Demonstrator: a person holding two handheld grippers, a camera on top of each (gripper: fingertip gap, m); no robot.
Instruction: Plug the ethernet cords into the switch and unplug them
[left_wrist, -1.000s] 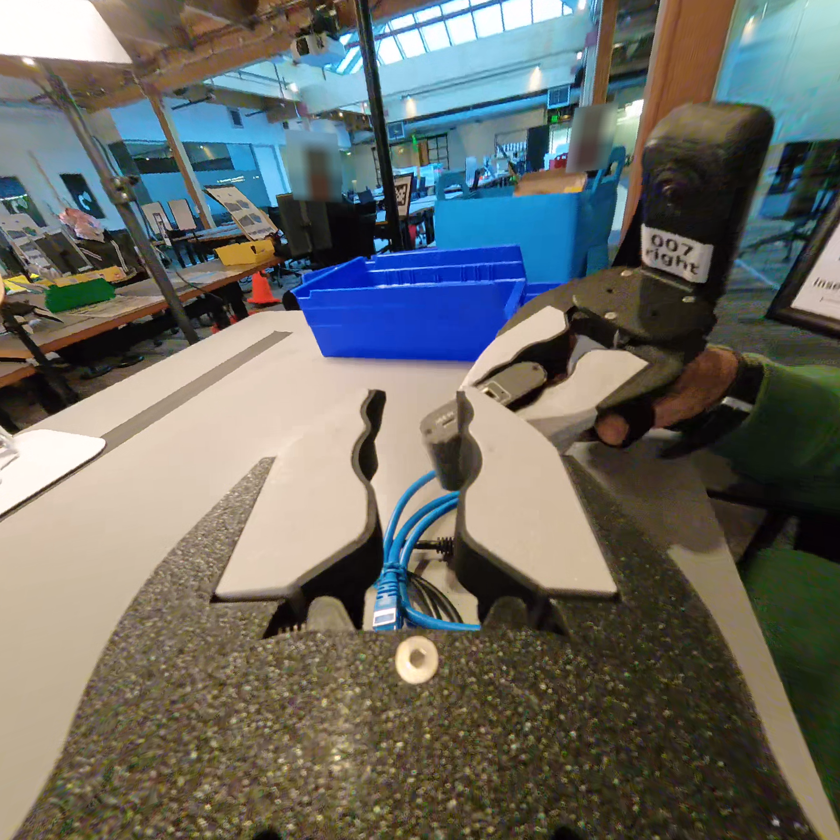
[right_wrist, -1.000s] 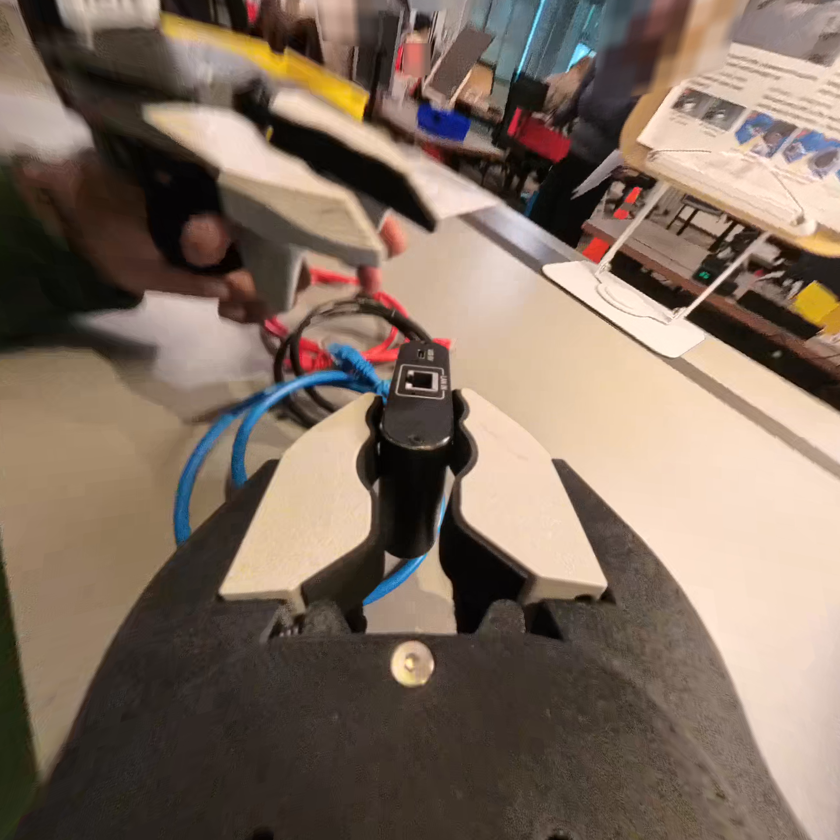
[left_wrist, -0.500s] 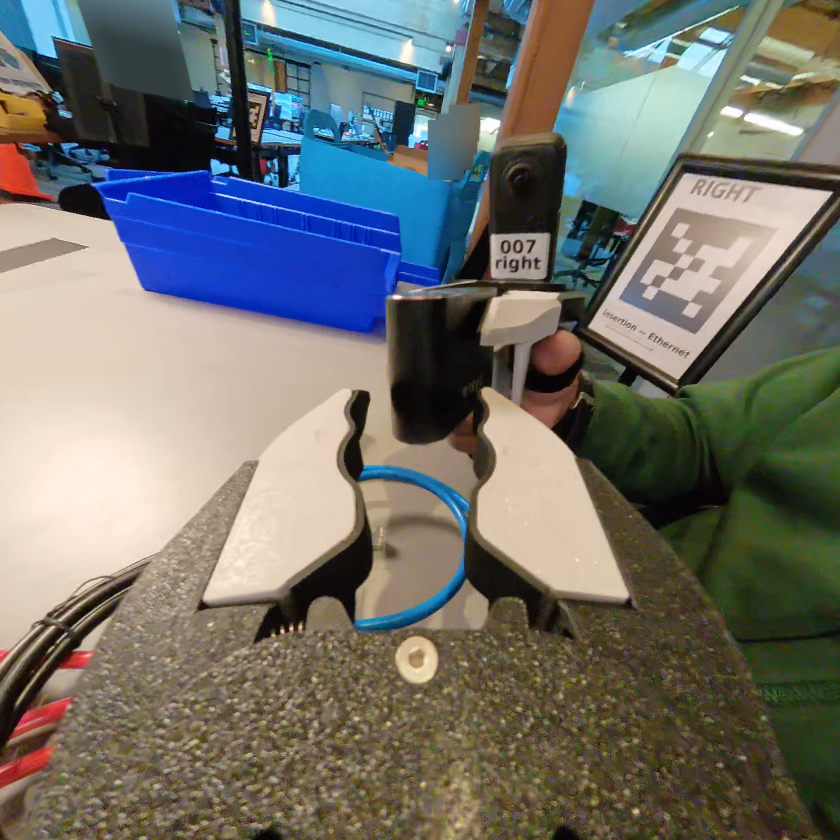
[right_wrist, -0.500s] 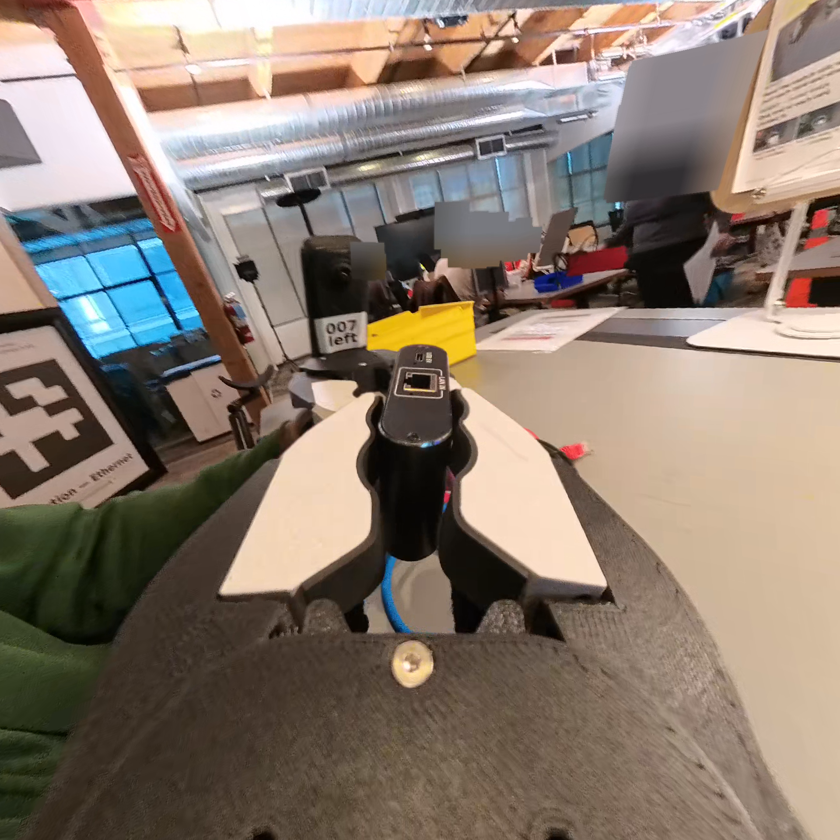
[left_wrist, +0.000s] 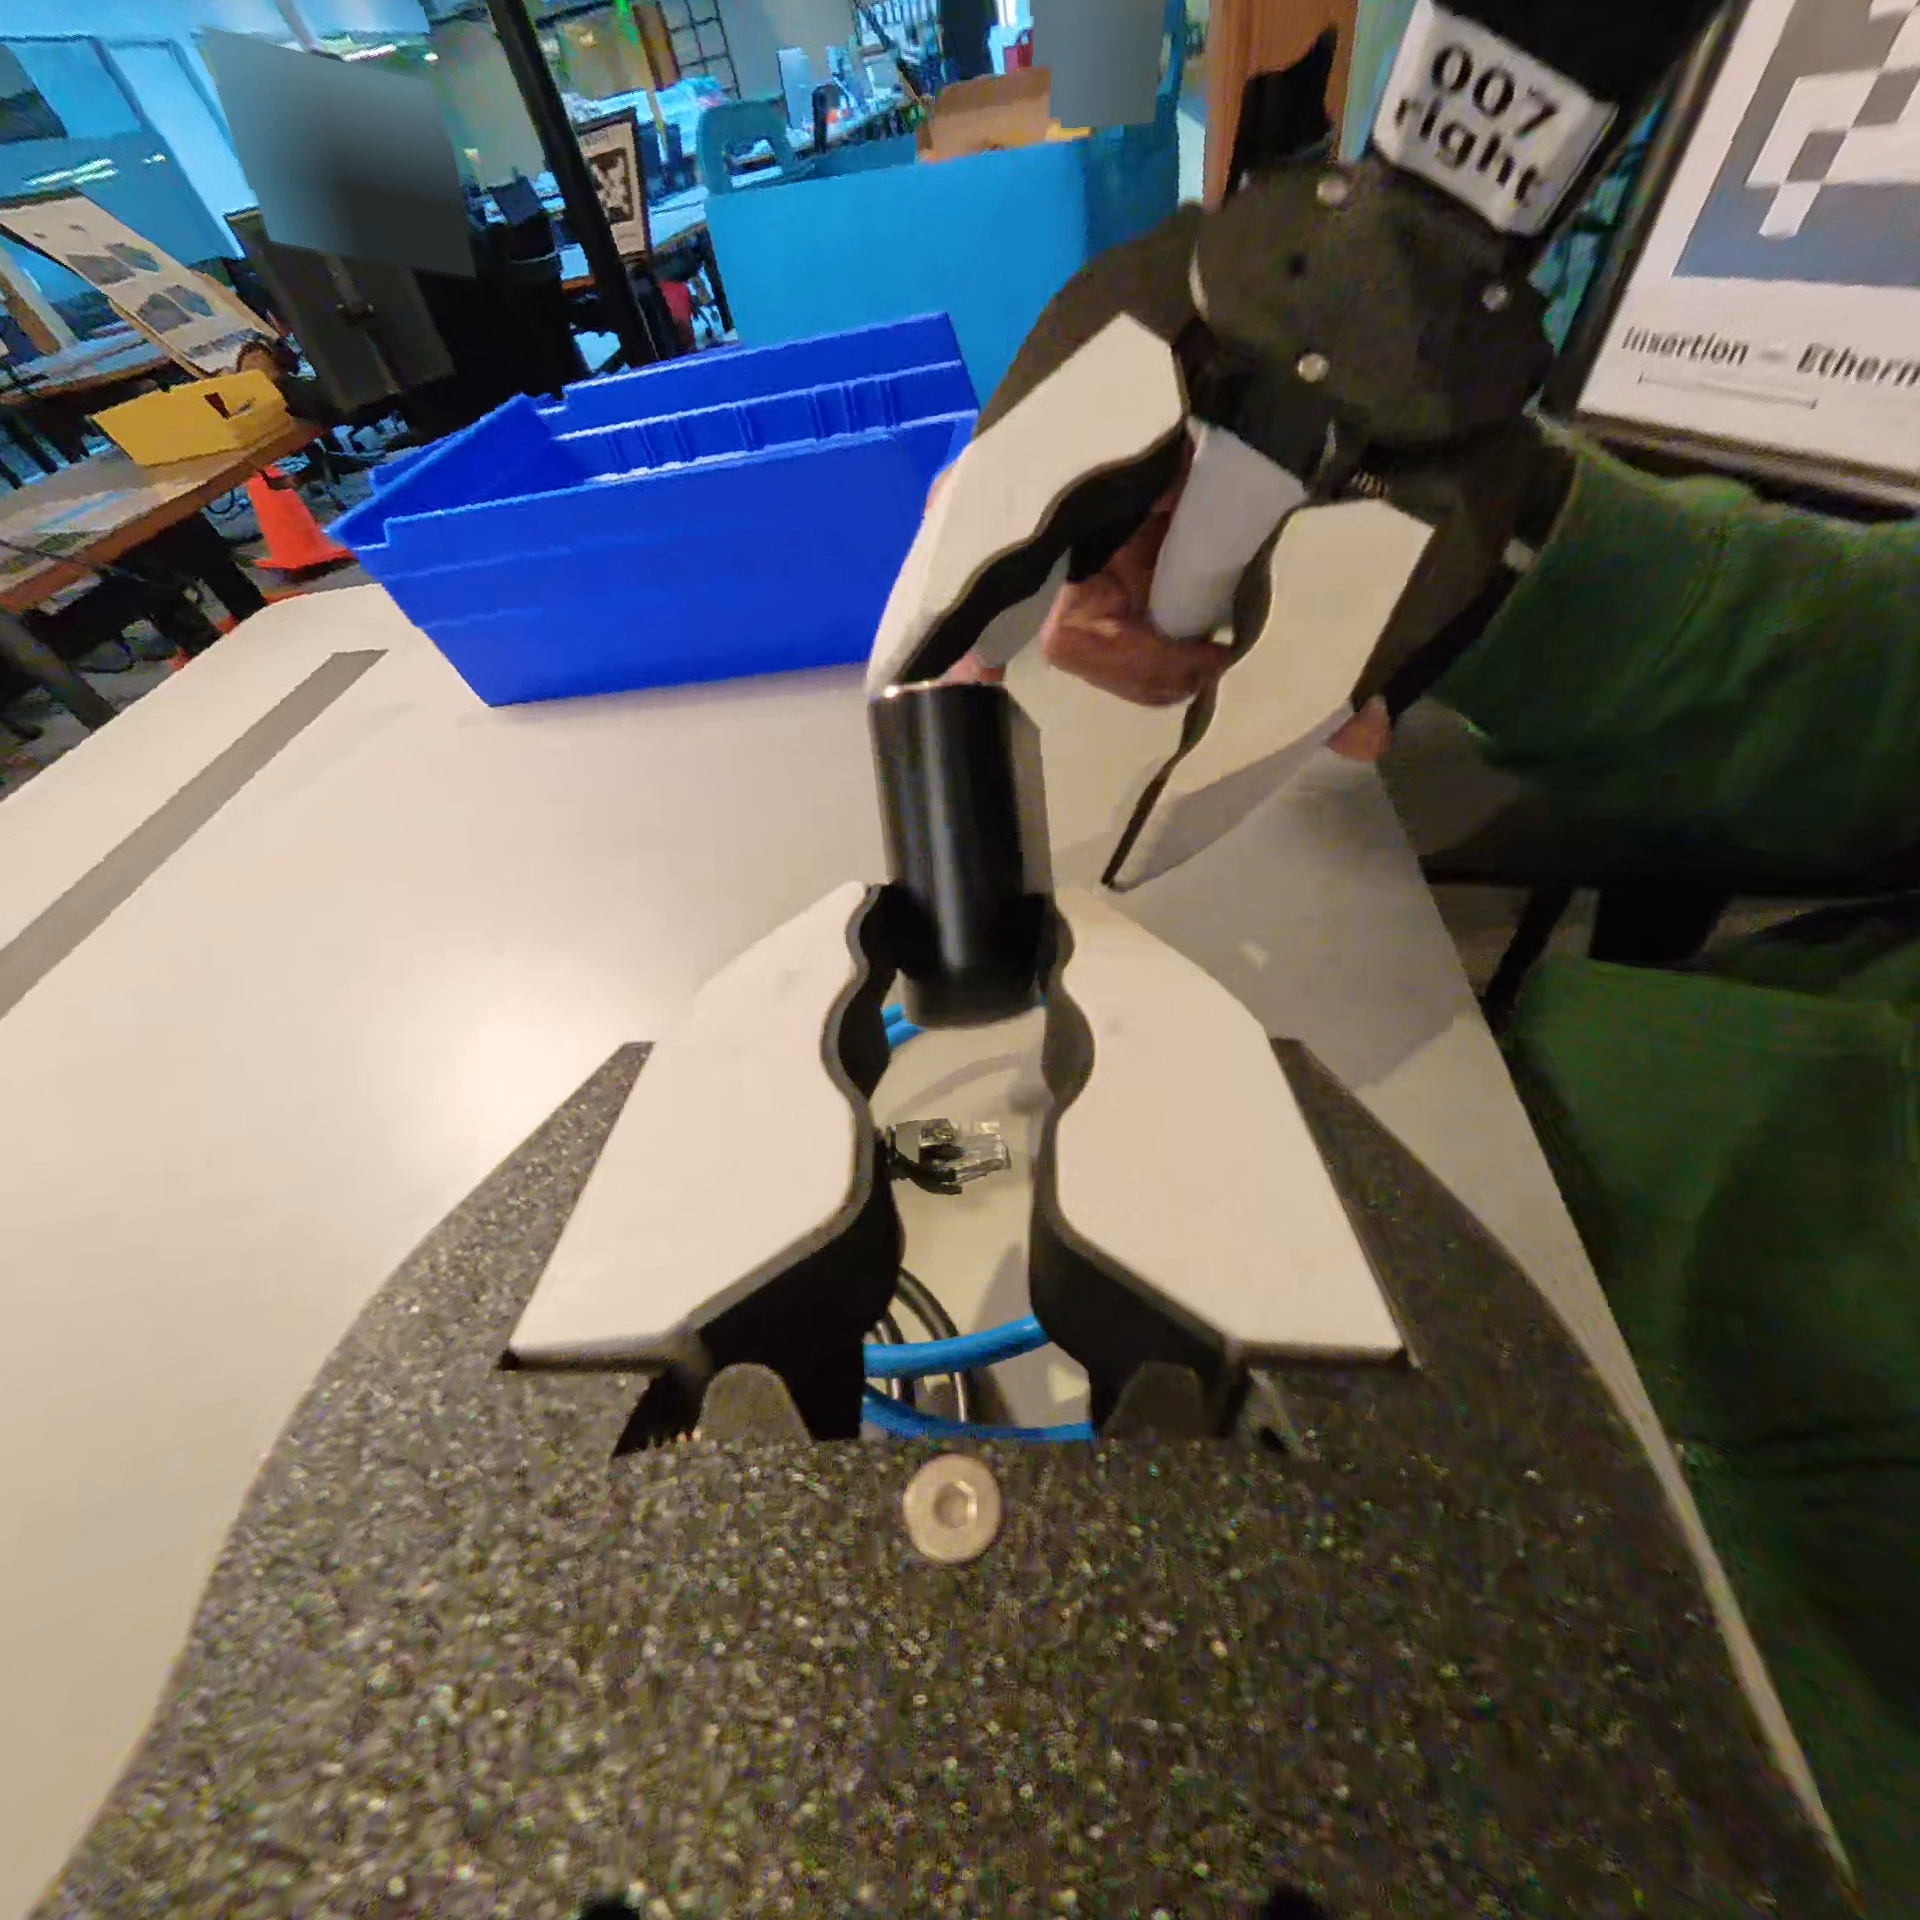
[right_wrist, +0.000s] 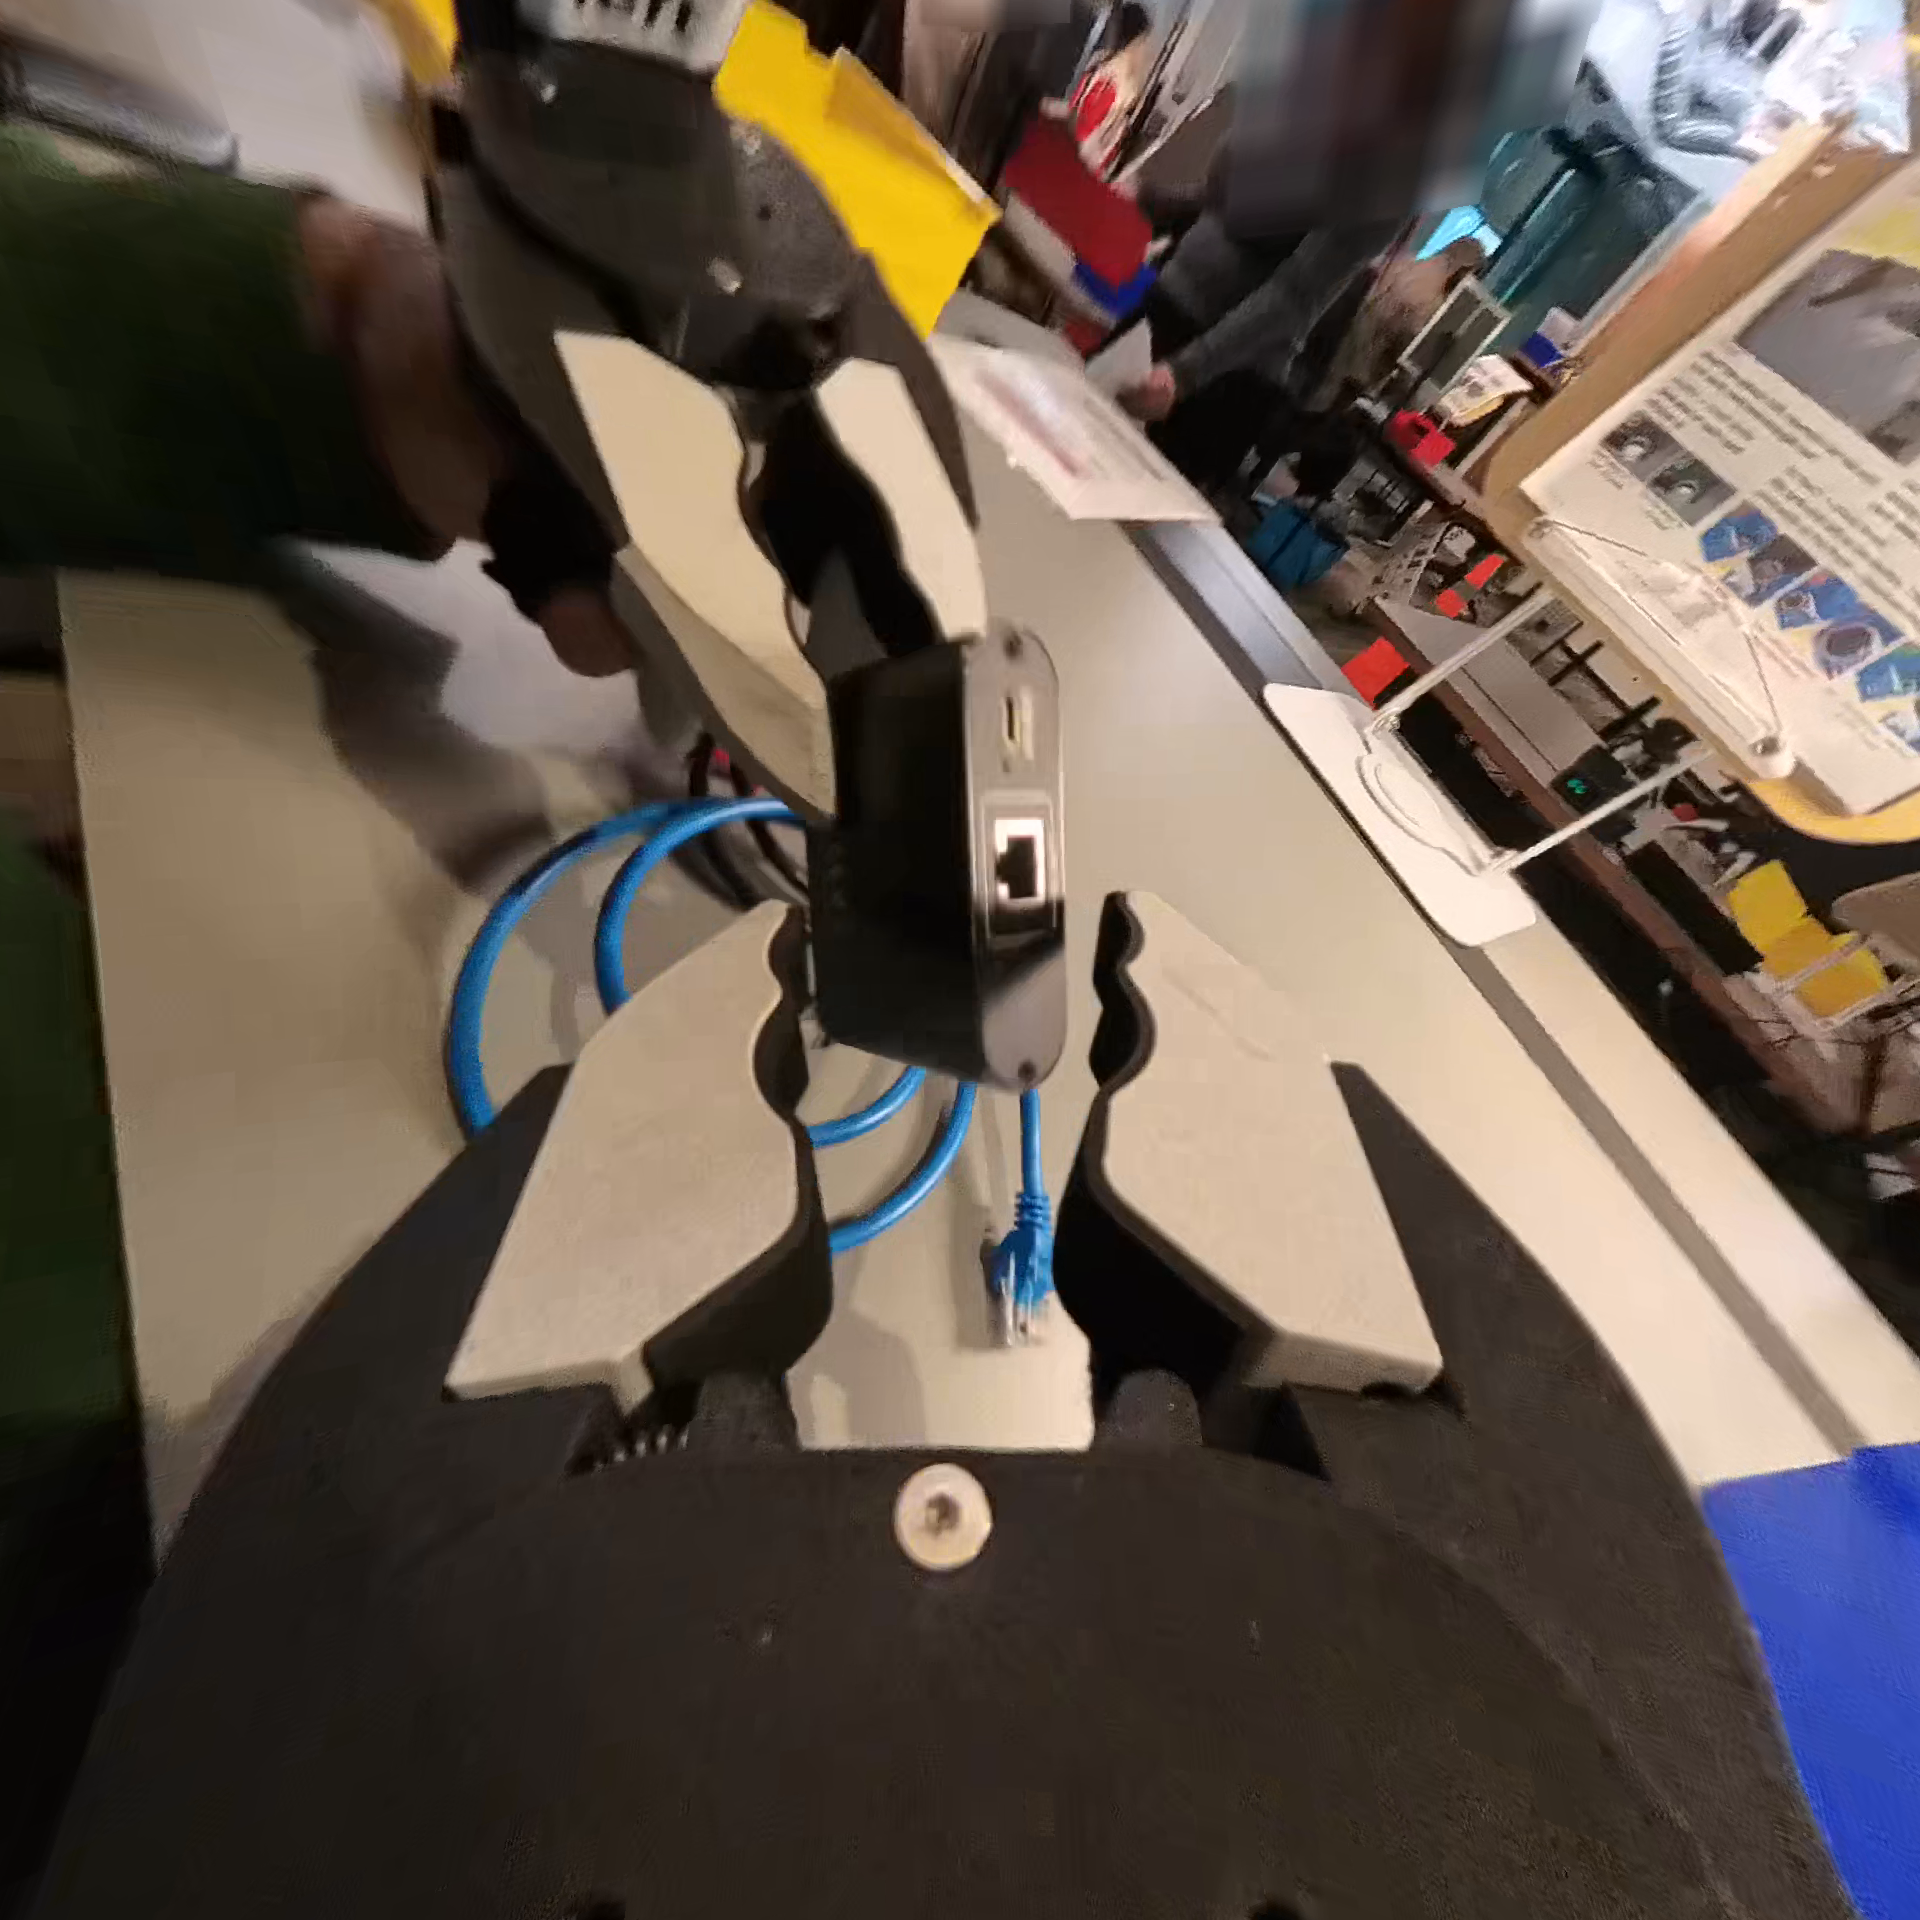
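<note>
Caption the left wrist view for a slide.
Left gripper clamps the black switch; open right gripper beside it above the table.

1. Black oblong switch (left_wrist: 958, 852), upright off the table, lower end clamped between left gripper (left_wrist: 961, 951) fingertips; port face empty.
2. Blue ethernet cord (right_wrist: 665, 883) coiled below at 6 o'clock, plug (right_wrist: 1018, 1262) loose, unplugged.

Glossy black plastic switch (left_wrist: 956, 842)

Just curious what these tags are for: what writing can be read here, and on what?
I don't quote writing; these bear it:
White tag on right gripper: readable.
Framed sign behind it: partly readable.
Poster on stand: too small.
Tag on left gripper: blurred.
</note>
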